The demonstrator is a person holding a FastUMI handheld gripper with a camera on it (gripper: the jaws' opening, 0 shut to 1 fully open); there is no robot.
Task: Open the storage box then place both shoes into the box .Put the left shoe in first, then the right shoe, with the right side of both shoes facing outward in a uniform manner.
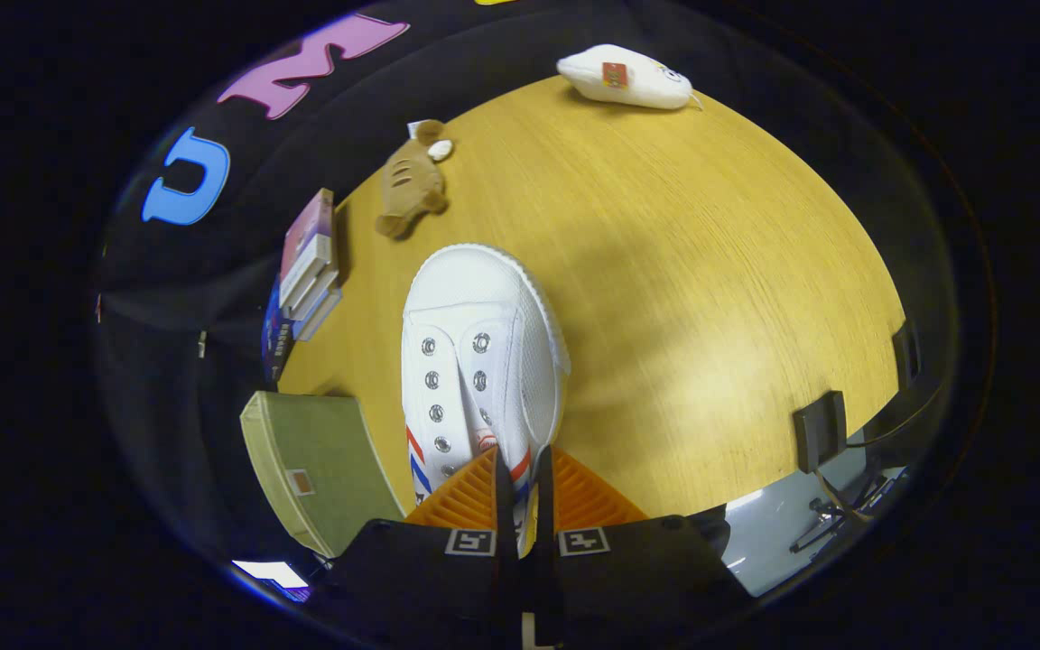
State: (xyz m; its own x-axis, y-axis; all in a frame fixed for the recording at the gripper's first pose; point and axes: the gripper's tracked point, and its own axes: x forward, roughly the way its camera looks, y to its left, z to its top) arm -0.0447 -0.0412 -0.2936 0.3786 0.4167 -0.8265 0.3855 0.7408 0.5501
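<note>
White canvas shoe [482, 361] held by the jaws.
Gripper [520, 506] nearly closed, pinching its side; keep it level toward the green box [321, 469] at 9 o'clock.

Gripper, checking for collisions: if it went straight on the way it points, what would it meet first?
Nothing new: the gripper is shut on the white shoe. Past the toe lies bare table, then perhaps the brown plush; depth unclear.

A white canvas shoe [484, 361] with metal eyelets and red and blue stripes on its side hangs above the wooden table [710, 298], toe pointing away, its rear edge pinched between the orange fingers [461, 496] of the claw [520, 501]. The green storage box [317, 460] sits just beside the shoe, lid closed.
</note>
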